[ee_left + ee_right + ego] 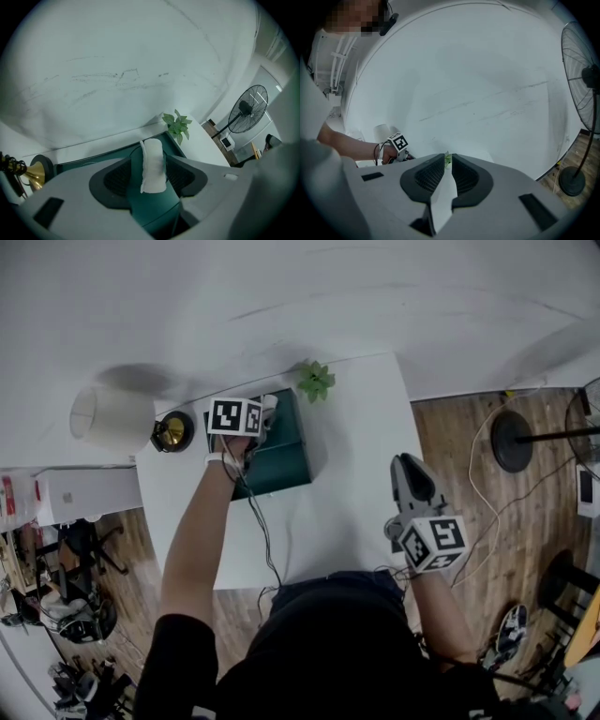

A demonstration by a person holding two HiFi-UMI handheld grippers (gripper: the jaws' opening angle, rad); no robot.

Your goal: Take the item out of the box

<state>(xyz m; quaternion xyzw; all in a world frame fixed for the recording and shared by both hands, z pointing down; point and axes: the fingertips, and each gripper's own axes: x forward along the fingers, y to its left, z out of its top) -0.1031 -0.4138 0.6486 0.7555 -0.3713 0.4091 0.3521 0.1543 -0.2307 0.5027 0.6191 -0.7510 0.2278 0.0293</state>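
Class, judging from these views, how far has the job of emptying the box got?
Done: the left gripper is at the green box. In hand: its jaws are opening around the white roll, not pressing it. Left: grip it and lift it clear.

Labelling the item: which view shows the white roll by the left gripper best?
Left gripper view: the white roll shows in full between the opening jaws of the left gripper, above the green box. Head view: the gripper itself covers it. Right gripper view: roll not visible.
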